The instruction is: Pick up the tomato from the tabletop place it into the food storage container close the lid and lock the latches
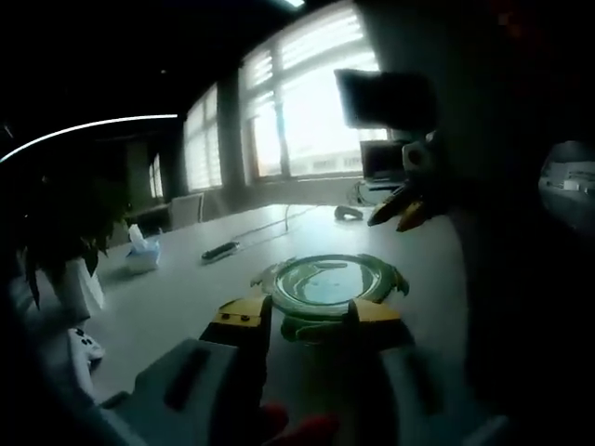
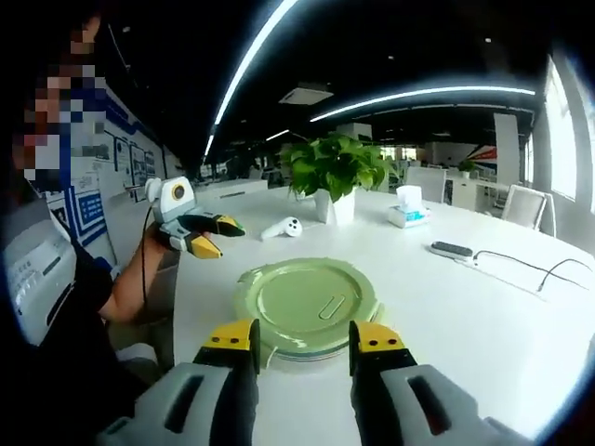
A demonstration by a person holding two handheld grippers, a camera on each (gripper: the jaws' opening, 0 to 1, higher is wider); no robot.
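In the right gripper view, going left to right, I see a person's arm [image 2: 130, 288] at the left edge of the white table [image 2: 483, 325], carrying my left gripper [image 2: 212, 235]; its yellow-tipped jaws point toward the middle of the table and hold nothing, though I cannot tell how far apart they stand. Beyond it a white game controller [image 2: 282, 228] lies on the table before a potted plant [image 2: 337, 172]. The green food storage container [image 2: 307, 307], round and with its lid on, rests flat on the table just ahead of my right gripper [image 2: 305, 342], whose jaws stand wide apart, empty, one on either side of the container's near rim. Farther right lie a tissue box [image 2: 407, 209] and a dark remote [image 2: 452, 249] with a cable trailing from it. I cannot find the tomato. In the left gripper view, much darker, the plant [image 1: 56, 232] and controller [image 1: 85, 346] sit at the left; my left gripper [image 1: 305, 321] rises with its jaws parted and empty, the container [image 1: 327, 282] directly beyond its tips. My right gripper [image 1: 402, 209] hangs over the far side of the table, before bright blinded windows [image 1: 311, 102].
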